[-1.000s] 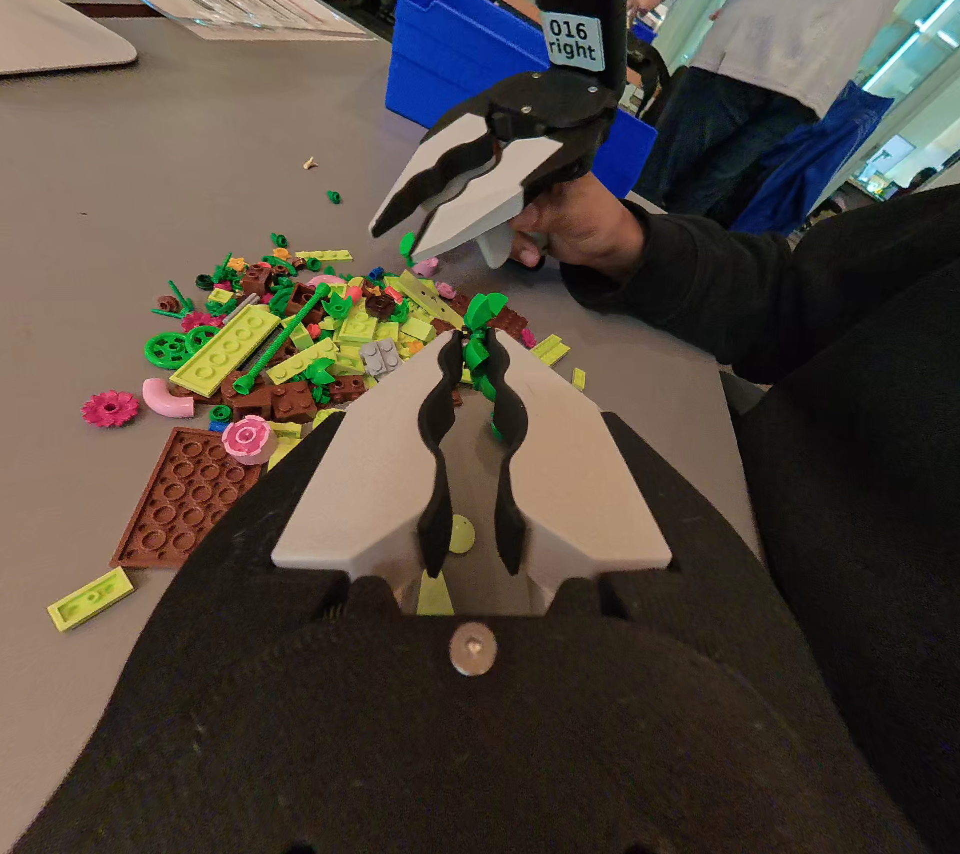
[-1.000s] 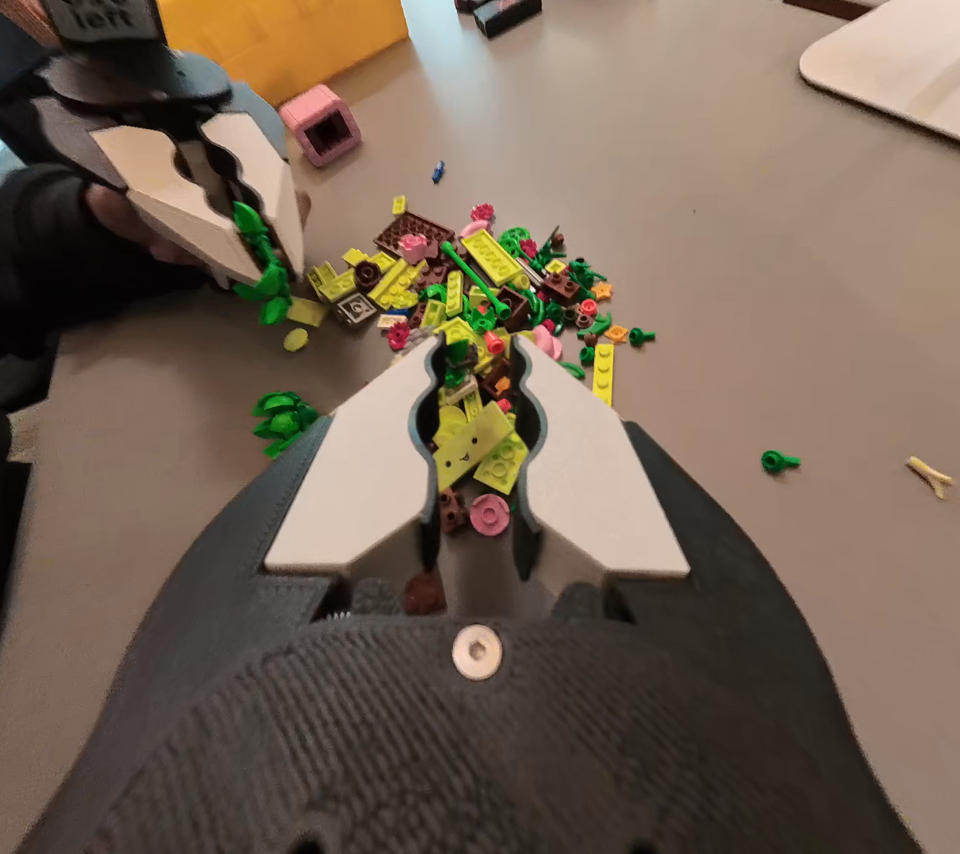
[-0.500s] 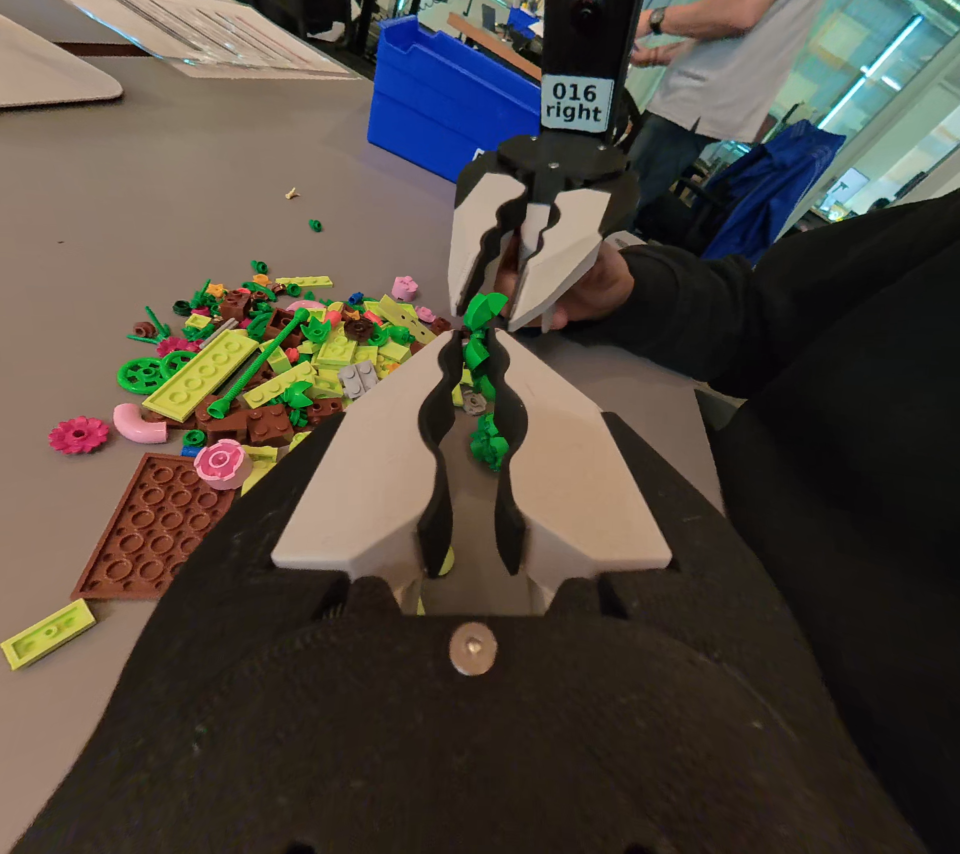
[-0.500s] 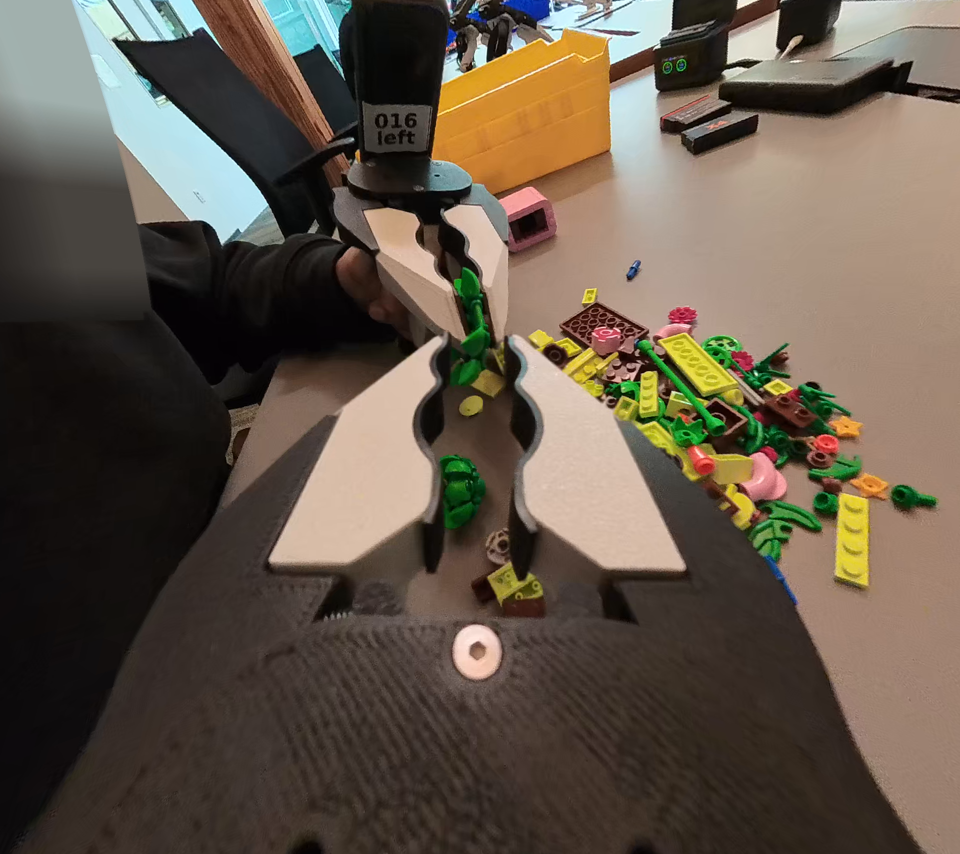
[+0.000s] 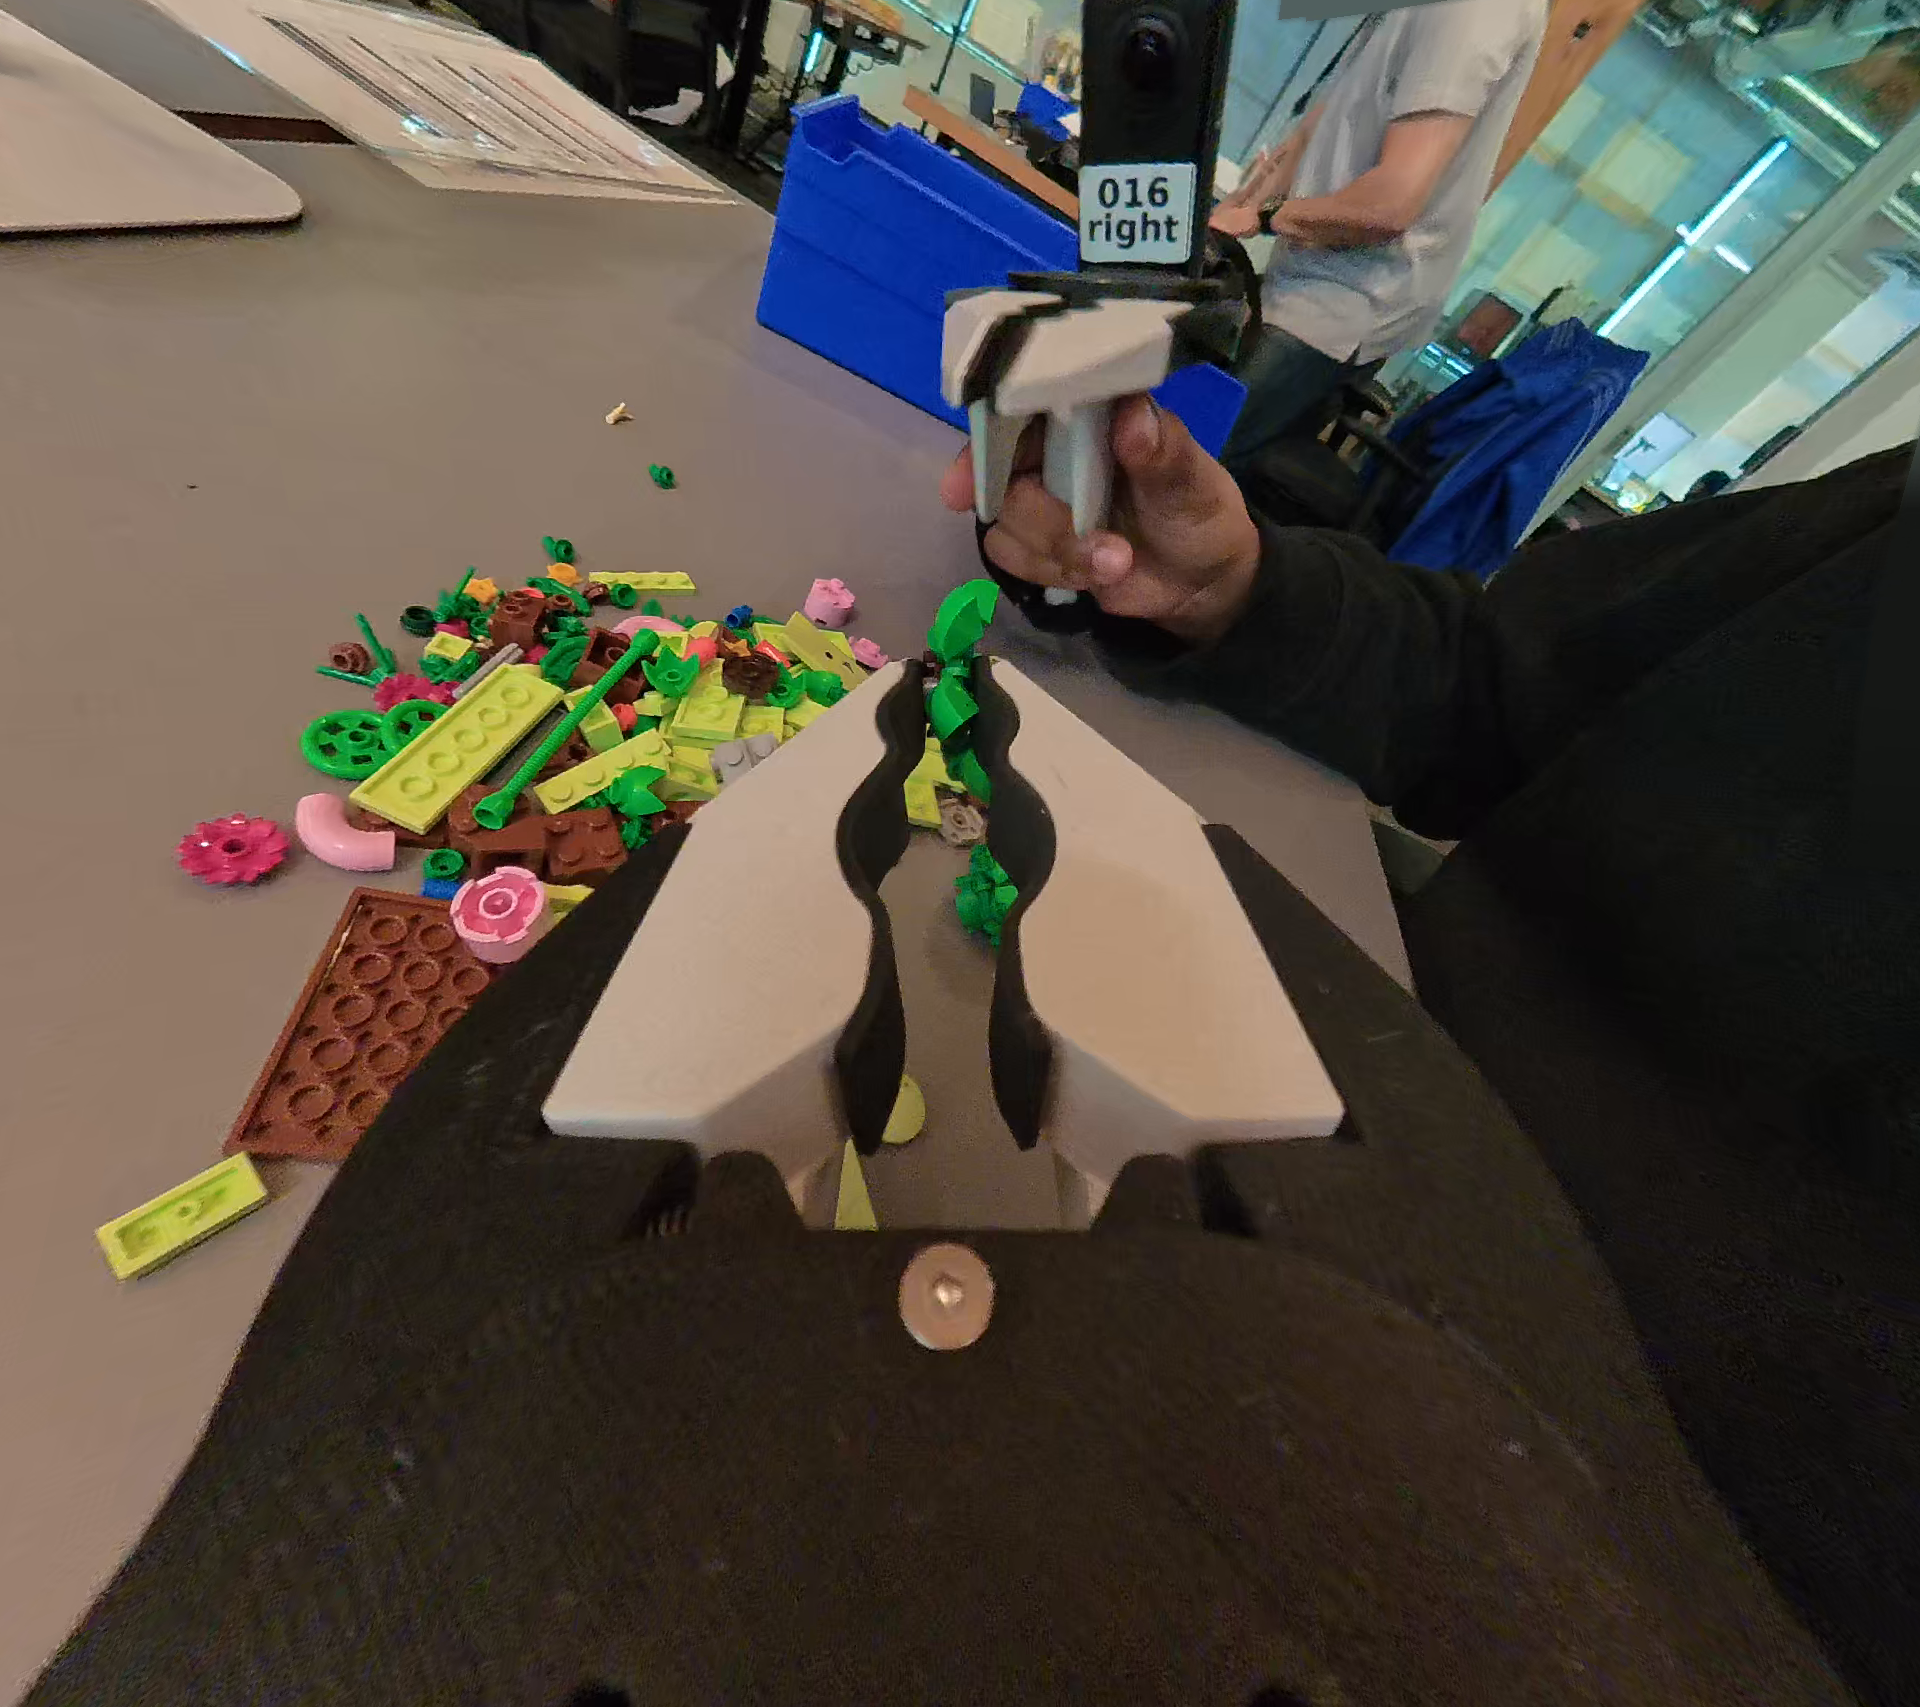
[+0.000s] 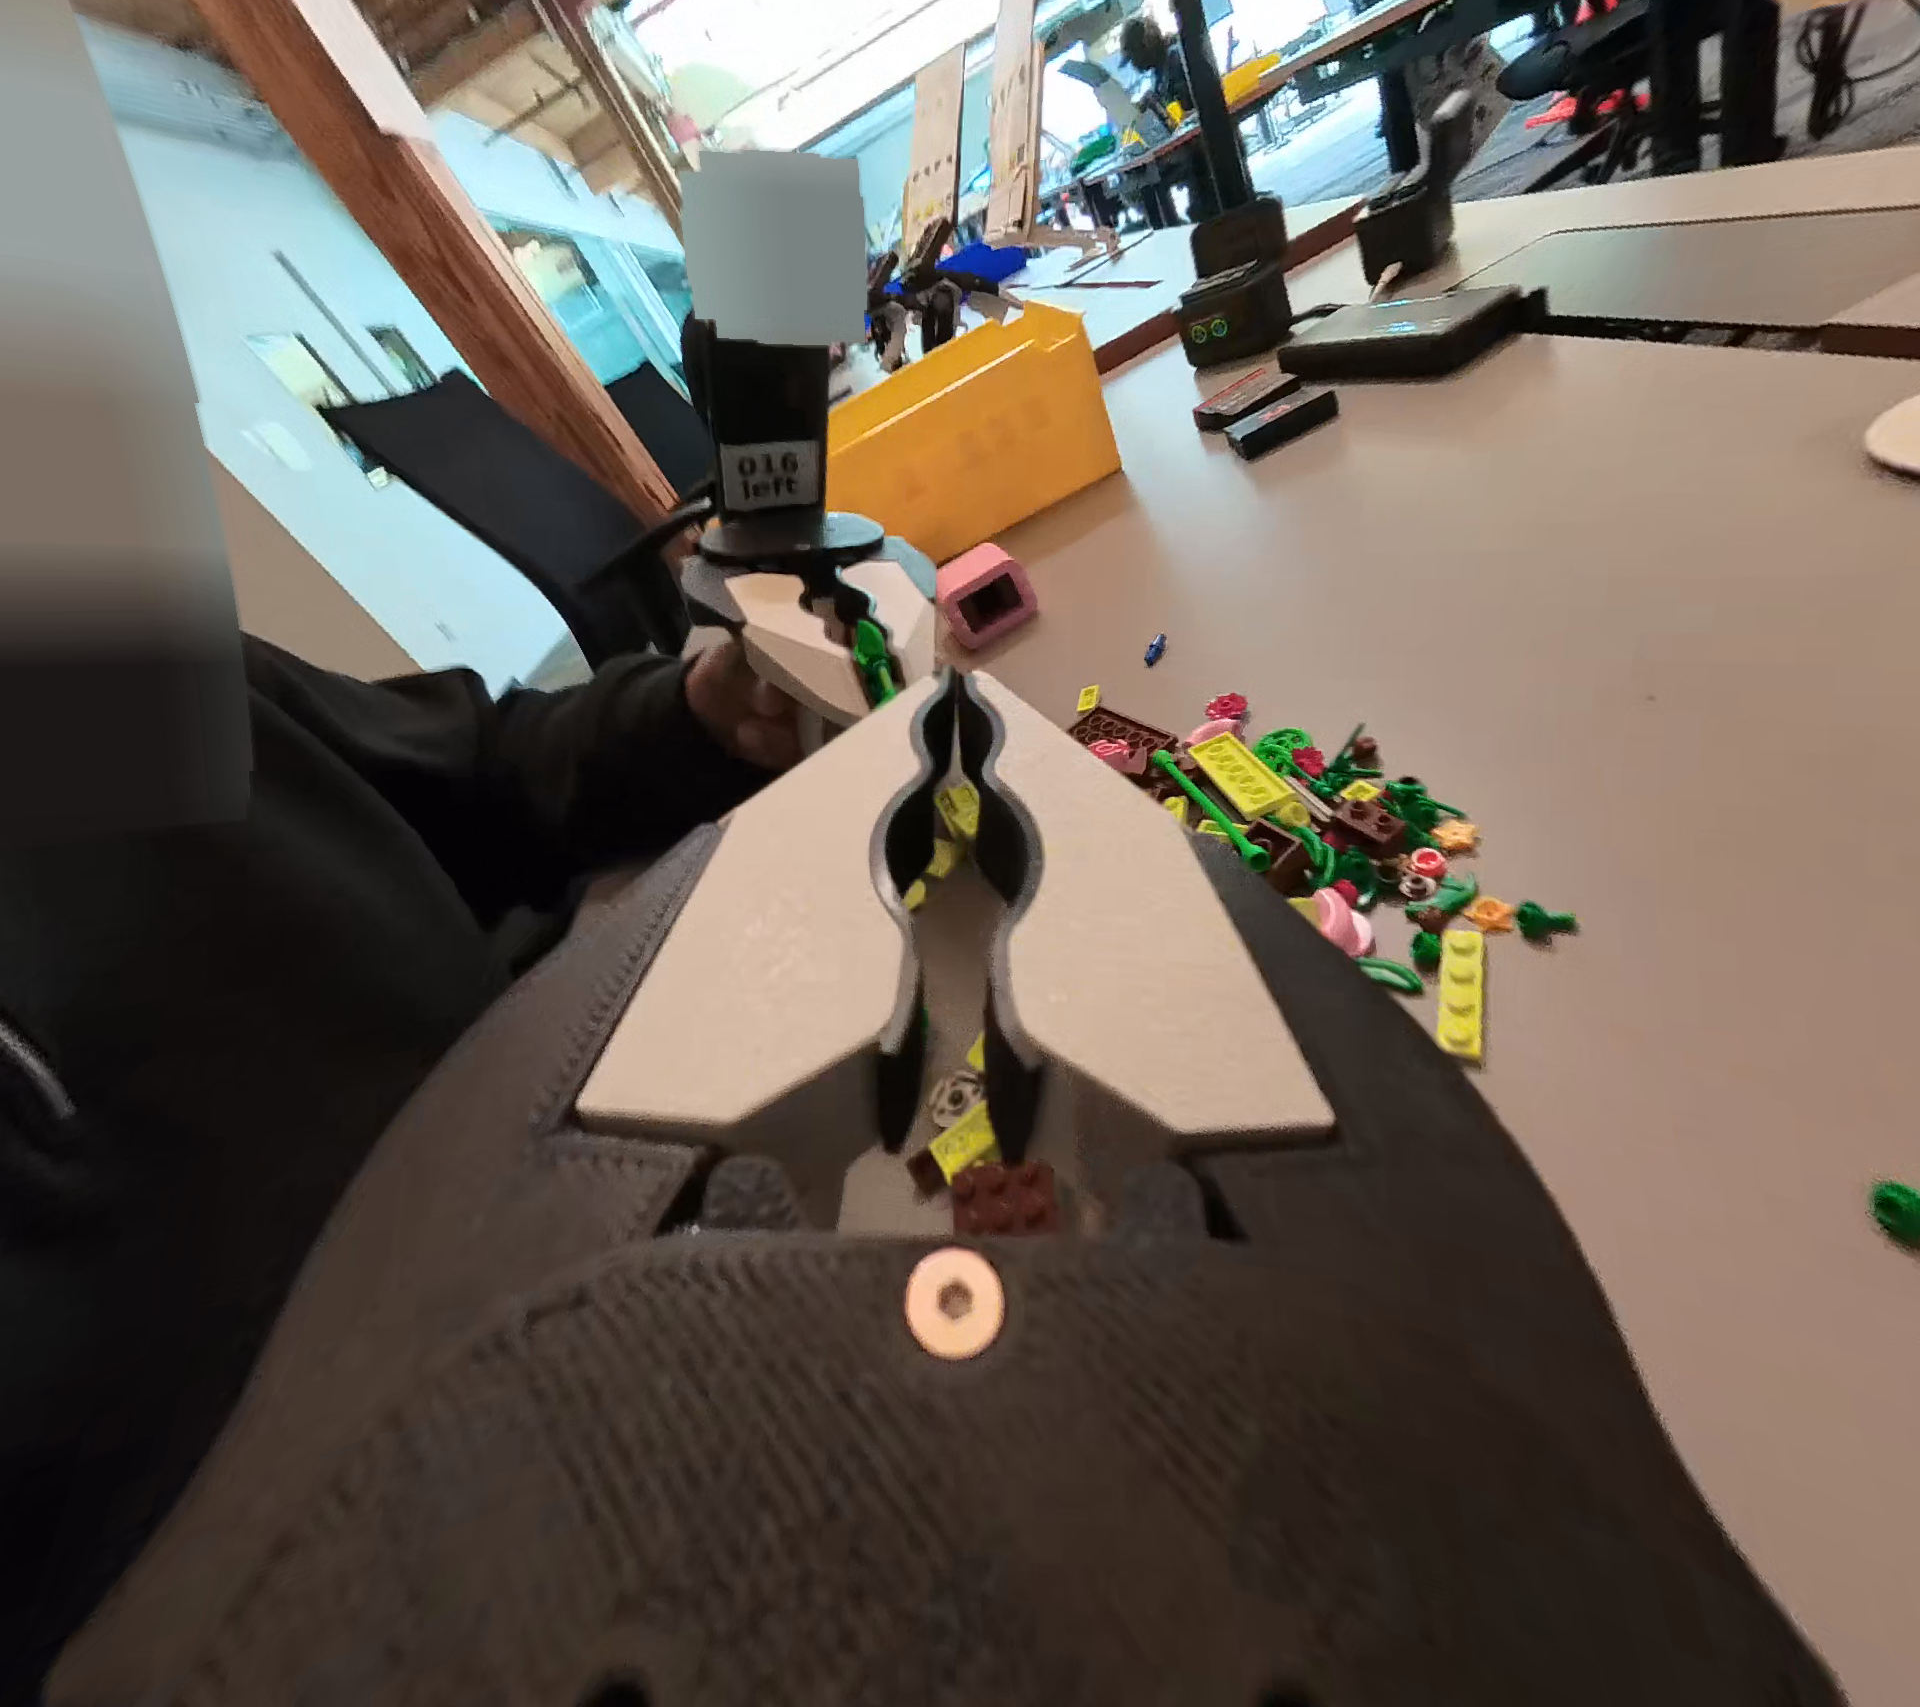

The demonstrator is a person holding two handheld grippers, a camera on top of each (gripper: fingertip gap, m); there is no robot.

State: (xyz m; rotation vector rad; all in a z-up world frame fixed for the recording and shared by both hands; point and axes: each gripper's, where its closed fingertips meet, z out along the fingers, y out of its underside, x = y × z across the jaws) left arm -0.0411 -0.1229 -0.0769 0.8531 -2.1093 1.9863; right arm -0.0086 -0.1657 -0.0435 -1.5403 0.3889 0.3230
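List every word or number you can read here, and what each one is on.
I don't transcribe writing; here is what bears it.
White sticker on the right gripper camera: legible print.
Small sticker on the left gripper camera: blurred.
Printed sheet, far back: too small.
Yellow bin front: blurred marks.

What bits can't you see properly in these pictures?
Green leafy stem, left wrist view: its lower part is hidden between the left gripper's jaws.
Brown plate, left wrist view: near corner covered by that gripper's body.
Green piece, right wrist view: blurred, cut off by the right edge.
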